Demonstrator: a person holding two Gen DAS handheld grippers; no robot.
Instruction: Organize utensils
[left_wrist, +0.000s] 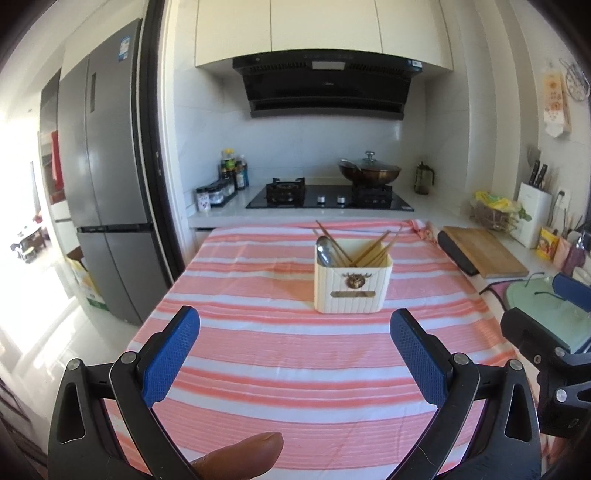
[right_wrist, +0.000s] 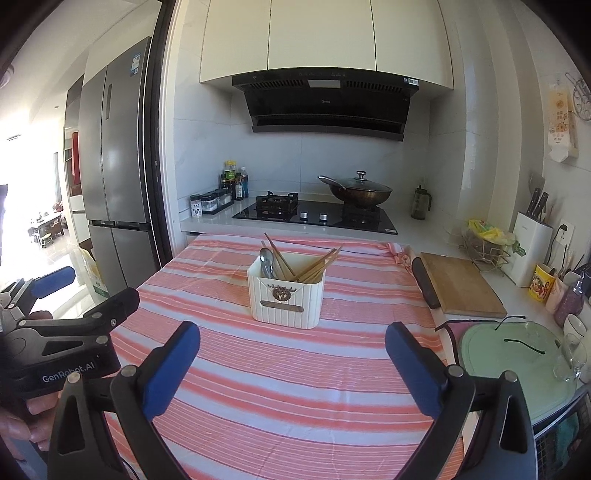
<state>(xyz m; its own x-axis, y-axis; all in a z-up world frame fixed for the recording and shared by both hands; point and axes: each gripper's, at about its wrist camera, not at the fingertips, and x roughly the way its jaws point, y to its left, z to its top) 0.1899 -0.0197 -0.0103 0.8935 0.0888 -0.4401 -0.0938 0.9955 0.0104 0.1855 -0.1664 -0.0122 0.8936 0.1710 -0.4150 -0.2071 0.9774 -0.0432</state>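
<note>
Left gripper (left_wrist: 294, 341) low over the near part of the striped cloth (left_wrist: 280, 354), jaws spread wide, nothing between the blue pads (left_wrist: 171, 356). Right gripper (right_wrist: 292, 349) likewise over the cloth, jaws wide apart and holding nothing. Both well short of the holder (left_wrist: 352, 282), touching nothing. Holder cream, ribbed, upright on the cloth toward its far half, a little right of centre in the left view, roughly centred in the right view. Inside it: a metal spoon (left_wrist: 324, 248) at the left end, bowl up, and several wooden chopsticks (left_wrist: 373, 247) leaning crosswise, tips above the rim. A thumb tip (left_wrist: 243, 454) at the bottom edge of the left view. Beyond the cloth, a black hob (left_wrist: 328, 197) on the counter with a lidded wok (left_wrist: 369, 171) on its right burner; bottles (left_wrist: 232, 170) and jars at the counter's left end. To the right of the cloth, a wooden board (left_wrist: 484, 251), with a white knife block (left_wrist: 533, 212) farther back. A grey fridge (left_wrist: 107, 177) at left, outside the doorway.
</note>
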